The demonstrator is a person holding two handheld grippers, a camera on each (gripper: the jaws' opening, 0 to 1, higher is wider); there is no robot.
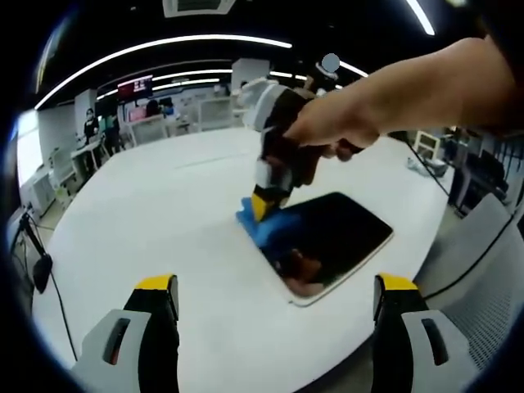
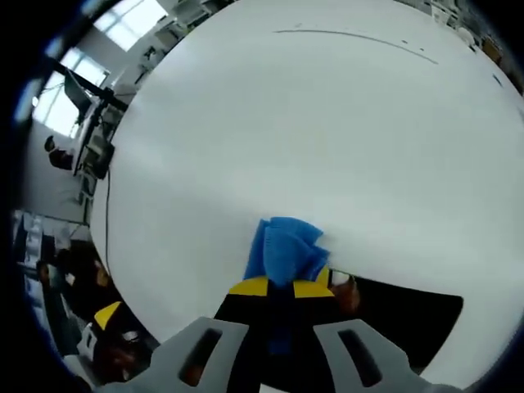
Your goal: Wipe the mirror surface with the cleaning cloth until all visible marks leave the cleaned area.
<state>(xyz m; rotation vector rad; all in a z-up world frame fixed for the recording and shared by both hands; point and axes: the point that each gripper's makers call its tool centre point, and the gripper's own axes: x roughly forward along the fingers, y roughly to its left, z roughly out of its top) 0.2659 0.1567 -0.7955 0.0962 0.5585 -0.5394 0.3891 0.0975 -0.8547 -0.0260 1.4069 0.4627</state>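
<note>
On one white table (image 1: 147, 221), one mirror (image 1: 340, 233); right gripper (image 2: 291, 288) pinches one blue cloth (image 2: 285, 248), left gripper (image 1: 274, 299) spread.

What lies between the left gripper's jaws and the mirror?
Bare white table, seen in the left gripper view; the mirror lies ahead, with the right gripper pressing the blue cloth.

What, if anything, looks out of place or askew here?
Nothing stands out. The mirror lies flat on the white table, and the right gripper presses the blue cloth at its edge.
</note>
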